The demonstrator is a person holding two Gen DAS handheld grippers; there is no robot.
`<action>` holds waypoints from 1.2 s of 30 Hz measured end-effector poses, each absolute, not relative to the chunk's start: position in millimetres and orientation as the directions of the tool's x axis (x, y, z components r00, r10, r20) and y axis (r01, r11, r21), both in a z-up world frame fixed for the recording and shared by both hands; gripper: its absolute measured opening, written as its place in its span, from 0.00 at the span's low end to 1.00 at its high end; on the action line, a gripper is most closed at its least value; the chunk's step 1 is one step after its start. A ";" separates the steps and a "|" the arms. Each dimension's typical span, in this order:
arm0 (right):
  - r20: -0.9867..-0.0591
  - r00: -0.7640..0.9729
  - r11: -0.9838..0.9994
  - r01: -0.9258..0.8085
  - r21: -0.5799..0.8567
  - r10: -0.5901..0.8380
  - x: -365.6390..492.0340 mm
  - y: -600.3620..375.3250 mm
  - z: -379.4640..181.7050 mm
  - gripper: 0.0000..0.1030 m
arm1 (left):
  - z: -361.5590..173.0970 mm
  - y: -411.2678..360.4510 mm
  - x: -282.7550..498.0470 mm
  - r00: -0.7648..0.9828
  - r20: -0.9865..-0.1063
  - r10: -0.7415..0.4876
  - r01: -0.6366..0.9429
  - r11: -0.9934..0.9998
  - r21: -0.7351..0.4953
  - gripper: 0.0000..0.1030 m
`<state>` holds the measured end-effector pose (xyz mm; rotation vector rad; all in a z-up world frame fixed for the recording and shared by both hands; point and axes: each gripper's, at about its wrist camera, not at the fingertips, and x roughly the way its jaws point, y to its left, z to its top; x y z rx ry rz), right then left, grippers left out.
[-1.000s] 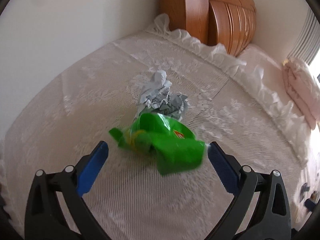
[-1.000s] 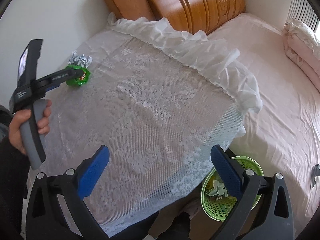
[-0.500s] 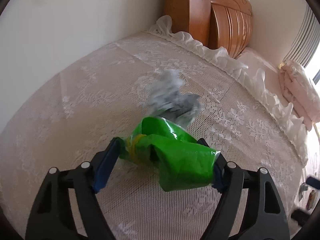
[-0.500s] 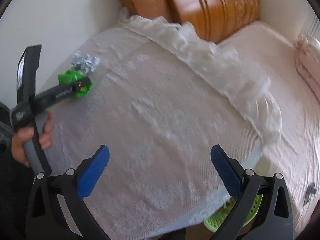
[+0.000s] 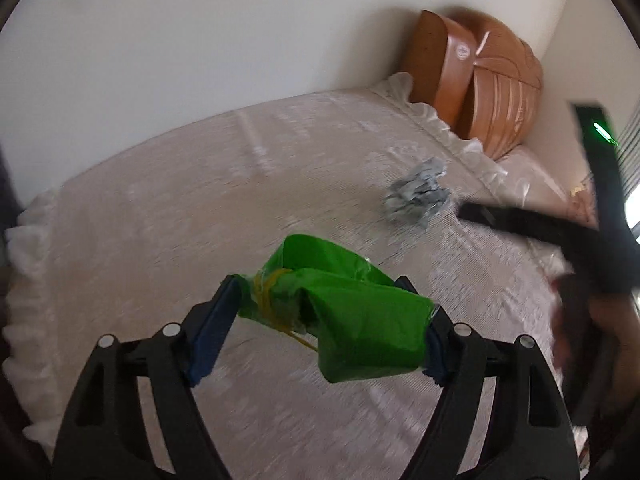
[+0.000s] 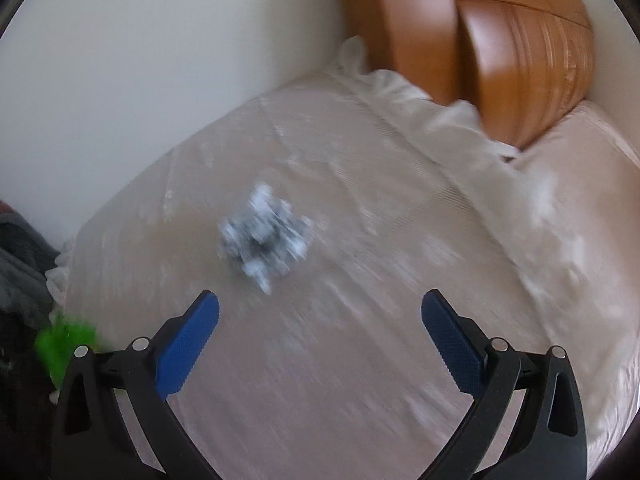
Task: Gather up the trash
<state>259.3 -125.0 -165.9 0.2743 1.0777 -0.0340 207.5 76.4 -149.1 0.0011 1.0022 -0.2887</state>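
My left tongs (image 5: 332, 312) are clamped on a crumpled green wrapper (image 5: 352, 320); both blue pads press into its sides, and it hangs clear above the lace cloth (image 5: 200, 208) covering the tabletop. A yellow band (image 5: 272, 300) wraps the wrapper near the left pad.

Beyond it, up and to the right in the left wrist view, a crumpled ball of grey-and-white paper (image 5: 420, 196) lies on the cloth, well apart from the wrapper. Just to its right I see the dark, blurred shape of my right tongs (image 5: 500, 216) reaching in, with a hand (image 5: 584, 344) low on the right edge gripping the handle.

From the right wrist view, the right tongs (image 6: 320, 328) stand wide open with nothing between the blue pads. The paper ball (image 6: 264, 240) sits on the cloth just ahead of them and a little left of centre, not touched by either finger. The picture is smeared with motion, so fine detail on the paper is lost. At the far left edge a blur of green (image 6: 64, 344) shows, which I take to be the wrapper in the other tongs.

Behind the tabletop a frilled edge (image 6: 420, 120) of the cloth meets a wooden headboard (image 6: 500, 40), and a pale pink bed (image 6: 580, 152) lies to the right. A white wall (image 5: 200, 40) backs the scene.
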 end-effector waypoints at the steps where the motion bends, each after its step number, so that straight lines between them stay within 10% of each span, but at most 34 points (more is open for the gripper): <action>1: -0.874 0.471 0.959 0.176 0.223 0.116 270.7 -120.0 -169.7 0.98 | -149.2 80.3 203.6 0.504 -0.835 -0.220 0.230 0.966 -0.116 0.73; 6: -0.897 0.433 0.956 0.211 0.203 0.095 300.1 -97.5 -185.4 0.97 | -154.9 91.9 198.5 0.482 -0.849 -0.218 0.191 0.971 -0.140 0.73; 10: -0.914 0.399 0.973 0.170 0.157 0.078 309.9 -82.7 -195.3 0.60 | -156.2 94.7 199.3 0.474 -0.849 -0.233 0.180 0.970 -0.166 0.73; 13: -0.905 0.420 0.981 0.141 0.136 0.065 309.0 -77.5 -193.1 0.51 | -155.6 92.8 199.0 0.474 -0.849 -0.234 0.180 0.969 -0.166 0.73; 36: -0.822 0.563 0.980 0.098 0.172 0.088 162.6 -113.8 -115.7 0.49 | -137.5 72.4 168.3 0.485 -0.833 -0.266 0.299 0.946 -0.127 0.59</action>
